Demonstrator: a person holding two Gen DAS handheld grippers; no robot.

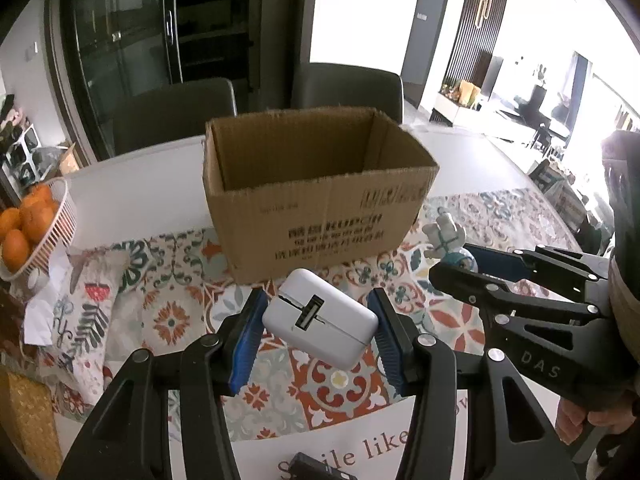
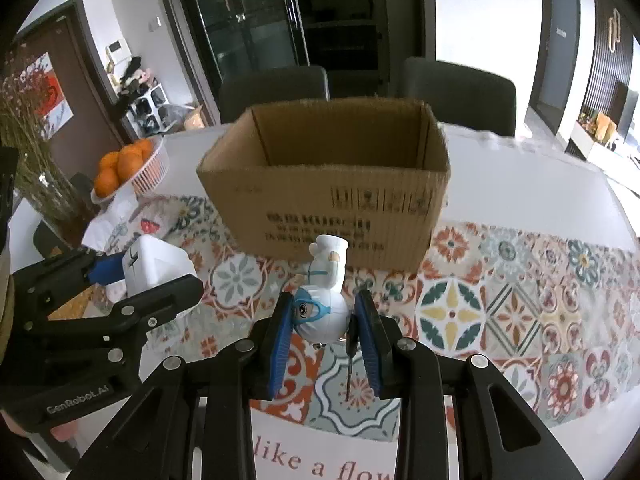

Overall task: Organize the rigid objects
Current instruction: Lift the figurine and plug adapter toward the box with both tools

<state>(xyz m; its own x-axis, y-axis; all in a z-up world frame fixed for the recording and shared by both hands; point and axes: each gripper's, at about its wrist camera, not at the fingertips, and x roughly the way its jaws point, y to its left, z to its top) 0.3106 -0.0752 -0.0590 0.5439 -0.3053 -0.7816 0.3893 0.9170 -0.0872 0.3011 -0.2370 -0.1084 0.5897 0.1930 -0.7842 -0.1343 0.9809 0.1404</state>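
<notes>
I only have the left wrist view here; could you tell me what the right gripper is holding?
Observer: The right gripper is shut on a small white toy figure, gripped by its round head with the body pointing toward the cardboard box.
Operator: Thank you. Does anything hang from the toy?
Observer: Yes, a thin dark piece dangles just inside the right-hand finger.
Operator: Is anything in the box?
Observer: Only bare inner walls show; the floor is hidden from both views.
</notes>
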